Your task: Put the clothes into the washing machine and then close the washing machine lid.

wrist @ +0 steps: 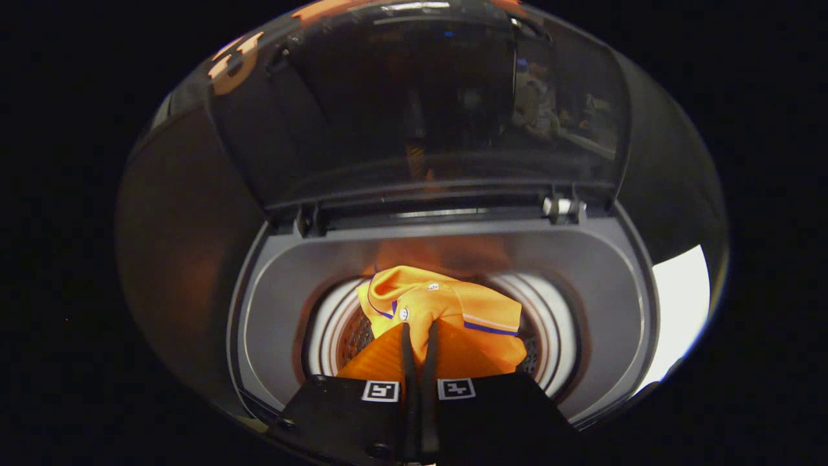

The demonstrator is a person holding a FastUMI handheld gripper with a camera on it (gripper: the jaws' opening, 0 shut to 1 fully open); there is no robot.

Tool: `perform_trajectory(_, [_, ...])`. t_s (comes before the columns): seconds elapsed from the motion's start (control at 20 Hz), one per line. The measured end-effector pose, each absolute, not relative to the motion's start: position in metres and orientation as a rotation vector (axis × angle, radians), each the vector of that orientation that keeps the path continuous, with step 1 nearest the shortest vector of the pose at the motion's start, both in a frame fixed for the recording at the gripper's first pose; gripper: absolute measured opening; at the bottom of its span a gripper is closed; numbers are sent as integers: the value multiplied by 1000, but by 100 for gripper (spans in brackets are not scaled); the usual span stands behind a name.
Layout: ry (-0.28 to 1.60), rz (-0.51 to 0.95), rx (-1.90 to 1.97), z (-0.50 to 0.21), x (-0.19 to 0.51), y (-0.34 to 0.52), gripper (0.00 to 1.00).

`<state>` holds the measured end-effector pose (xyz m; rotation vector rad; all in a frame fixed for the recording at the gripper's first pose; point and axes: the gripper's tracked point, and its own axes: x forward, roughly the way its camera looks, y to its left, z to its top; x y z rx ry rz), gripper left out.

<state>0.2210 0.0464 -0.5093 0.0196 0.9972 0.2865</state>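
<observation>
Orange fabric, a polo-style shirt with a collar, small white buttons and a thin blue-and-white stripe along one edge, hangs bunched from the tongs directly over the mouth of the washing machine. The tongs are nearly closed, their two fingers standing almost parallel with only a narrow slit between them, and a fold of the shirt is pinched in that slit, so both fingers press on the cloth. The rest of the shirt spills to either side of the fingers and just ahead of them, its collar and button placket uppermost. Below and behind the shirt lies the round drum of the top-loading washing machine, ringed in white with a perforated metal wall visible on both sides of the garment. Around the drum runs the grey plastic top deck of the machine, smooth and curved, with an orange glow cast on its rear wall beyond the shirt. The dark, translucent lid stands raised on its hinges at the back of the opening, tilted up and away from the fingers, with dim reflections on its glossy face. A metal hinge fitting sits at one rear corner of the lid.
</observation>
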Motion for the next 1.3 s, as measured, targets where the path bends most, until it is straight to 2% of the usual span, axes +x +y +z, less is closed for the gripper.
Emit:
perform_trajectory(0.35, [1064, 264, -1, -526, 219, 43, 8])
perform_trajectory(1.1, [1060, 234, 11, -521, 222, 40, 9])
perform_trajectory(1.3, [1075, 224, -12, -522, 217, 36, 81])
